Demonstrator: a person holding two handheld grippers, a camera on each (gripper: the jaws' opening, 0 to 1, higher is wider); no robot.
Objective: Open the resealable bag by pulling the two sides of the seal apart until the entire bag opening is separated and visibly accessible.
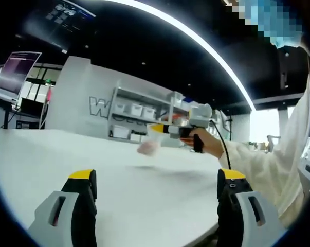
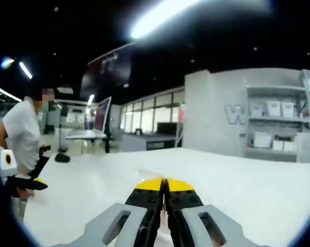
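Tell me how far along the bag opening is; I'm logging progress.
Done: the right tongs have the clear resealable bag pinched and lifted above the white table; their jaws look closed in the right gripper view. In hand: the left tongs are open, gripping nothing. Left: grasp the other side and pull the seal apart.

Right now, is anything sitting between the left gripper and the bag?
Nothing visible. The left gripper is open over bare white table, and the bag hangs above the table beyond it, held up by the right gripper. Only open tabletop lies between them.
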